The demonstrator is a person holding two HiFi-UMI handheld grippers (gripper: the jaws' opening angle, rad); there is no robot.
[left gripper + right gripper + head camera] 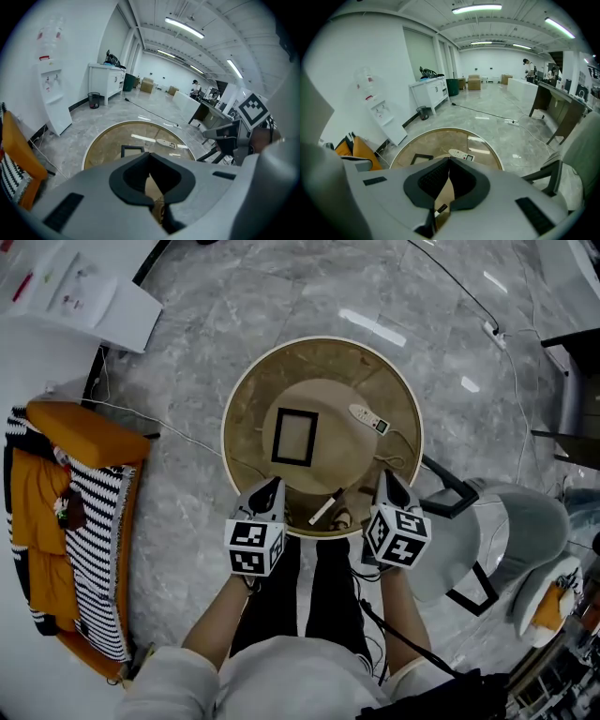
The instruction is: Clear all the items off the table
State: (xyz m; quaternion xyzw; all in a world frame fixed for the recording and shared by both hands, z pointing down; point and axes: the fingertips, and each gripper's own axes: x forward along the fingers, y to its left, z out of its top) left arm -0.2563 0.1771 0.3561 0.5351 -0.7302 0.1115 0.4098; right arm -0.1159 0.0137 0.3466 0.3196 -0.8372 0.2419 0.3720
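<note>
The round table point(246, 390) carries three loose things. A black picture frame point(294, 437) lies flat at the table's middle. A white remote point(368, 418) lies towards its far right side. A small white-and-black stick point(325, 507) lies at its near edge. The left hand-held gripper point(272, 486) hovers over the table's near edge with its jaws together, holding nothing. The right hand-held gripper point(386, 478) is over the near-right edge, also closed and empty, and the stick lies between the two.
</note>
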